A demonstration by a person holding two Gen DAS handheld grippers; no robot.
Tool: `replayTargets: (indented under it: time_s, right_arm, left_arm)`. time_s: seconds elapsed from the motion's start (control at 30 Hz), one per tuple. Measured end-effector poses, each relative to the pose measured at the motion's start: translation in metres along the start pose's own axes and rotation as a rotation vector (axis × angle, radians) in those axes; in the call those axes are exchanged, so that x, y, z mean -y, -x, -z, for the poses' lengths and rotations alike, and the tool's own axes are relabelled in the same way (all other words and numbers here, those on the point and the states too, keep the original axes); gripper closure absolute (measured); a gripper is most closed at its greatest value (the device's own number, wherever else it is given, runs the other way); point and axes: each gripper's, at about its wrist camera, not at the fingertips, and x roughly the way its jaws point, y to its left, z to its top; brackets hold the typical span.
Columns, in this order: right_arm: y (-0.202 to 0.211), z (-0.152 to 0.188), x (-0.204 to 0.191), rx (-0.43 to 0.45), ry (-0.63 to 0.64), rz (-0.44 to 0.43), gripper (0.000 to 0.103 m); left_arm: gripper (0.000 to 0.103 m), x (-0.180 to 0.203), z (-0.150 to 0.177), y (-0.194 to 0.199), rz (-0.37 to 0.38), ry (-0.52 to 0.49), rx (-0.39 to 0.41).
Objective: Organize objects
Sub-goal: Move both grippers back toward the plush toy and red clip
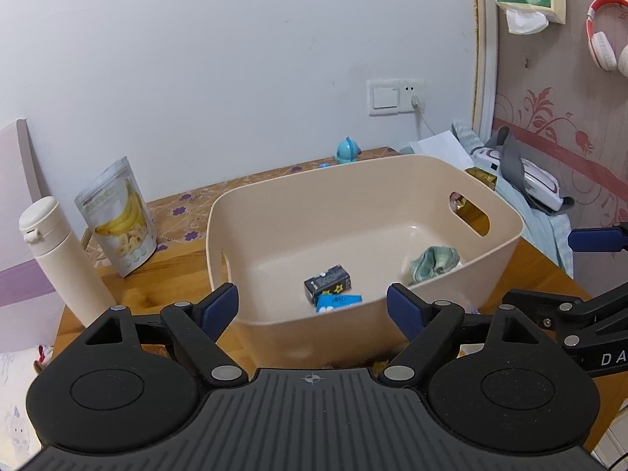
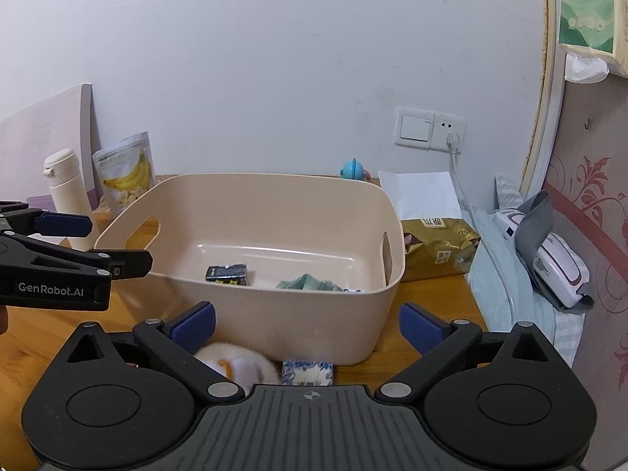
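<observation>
A beige plastic bin (image 1: 274, 212) (image 2: 251, 310) stands on the wooden table. Inside lie a dark small box (image 1: 327, 283) (image 2: 227, 274), a blue packet (image 1: 338, 302) and a green checked cloth (image 1: 433, 261) (image 2: 310, 282). My left gripper (image 1: 312, 308) is open and empty above the bin's near rim. My right gripper (image 2: 307, 327) is open and empty in front of the bin. Below it on the table lie a white fluffy item (image 2: 239, 365) and a blue-and-white packet (image 2: 307, 373).
A white bottle (image 1: 59, 259) (image 2: 68, 192) and a banana-chip pouch (image 1: 117, 216) (image 2: 127, 172) stand left of the bin. A blue toy (image 1: 347, 151) (image 2: 353, 169) is behind it. A gold bag (image 2: 439, 251), paper and a white device (image 2: 549, 271) lie to the right.
</observation>
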Motion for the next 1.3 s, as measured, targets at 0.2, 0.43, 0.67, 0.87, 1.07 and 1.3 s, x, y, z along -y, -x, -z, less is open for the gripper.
replayTargets:
  time_s: [0.2, 0.43, 0.67, 0.87, 1.07, 1.3]
  right_arm:
    - [0.008, 0.009, -0.006, -0.013, 0.006, -0.007, 0.000]
    - [0.012, 0.022, -0.012, -0.042, 0.011, -0.017, 0.000]
    - [0.012, 0.036, -0.014, -0.072, 0.004, -0.028, 0.000]
    - [0.011, 0.051, -0.017, -0.099, -0.009, -0.039, 0.000]
    - [0.007, 0.065, -0.022, -0.142, -0.012, -0.058, 0.000]
    - [-0.005, 0.081, -0.025, -0.196, -0.050, -0.076, 0.000]
  left_arm:
    - [0.018, -0.002, 0.016, 0.010, -0.004, 0.001, -0.015]
    - [0.018, -0.002, 0.032, 0.011, -0.006, 0.004, -0.048]
    - [0.018, -0.003, 0.047, 0.010, -0.003, -0.001, -0.078]
    - [0.018, -0.003, 0.064, 0.010, 0.008, 0.011, -0.108]
    - [0.018, -0.003, 0.081, 0.001, 0.033, 0.030, -0.162]
    - [0.017, -0.002, 0.091, -0.004, 0.058, 0.046, -0.187]
